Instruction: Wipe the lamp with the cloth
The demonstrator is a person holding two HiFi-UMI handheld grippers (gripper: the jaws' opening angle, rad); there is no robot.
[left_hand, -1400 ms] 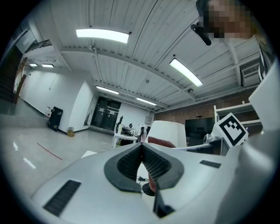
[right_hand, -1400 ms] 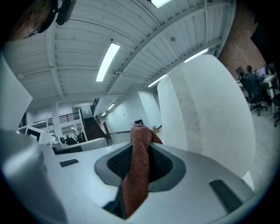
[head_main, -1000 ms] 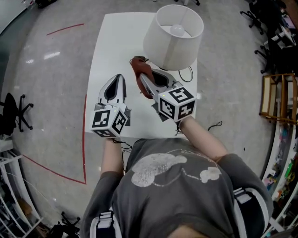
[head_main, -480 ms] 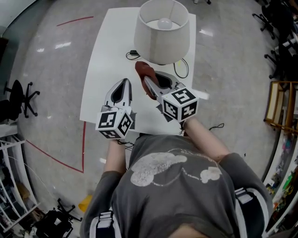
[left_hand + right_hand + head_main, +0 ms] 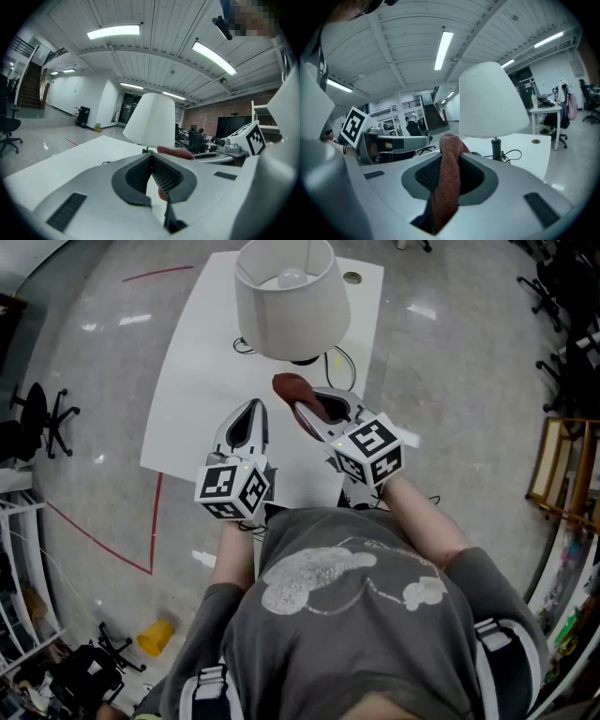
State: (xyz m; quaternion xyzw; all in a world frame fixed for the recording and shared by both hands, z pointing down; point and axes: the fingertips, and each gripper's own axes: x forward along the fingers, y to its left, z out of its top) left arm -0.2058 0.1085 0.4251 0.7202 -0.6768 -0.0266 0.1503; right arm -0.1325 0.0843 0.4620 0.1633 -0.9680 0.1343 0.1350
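Head view shows the white lamp (image 5: 286,296) on the far end of the white surface (image 5: 187,399). The red-brown cloth (image 5: 298,390) hangs just in front of the lamp, pinched tight in the right tool (image 5: 311,413) but not touching it, so I think all the wiping is left to do. The left tool (image 5: 249,413), near the lamp and left of the cloth, is closed on nothing, and only the right gripper view shows the lamp's thin black stem (image 5: 496,146) under the shade.
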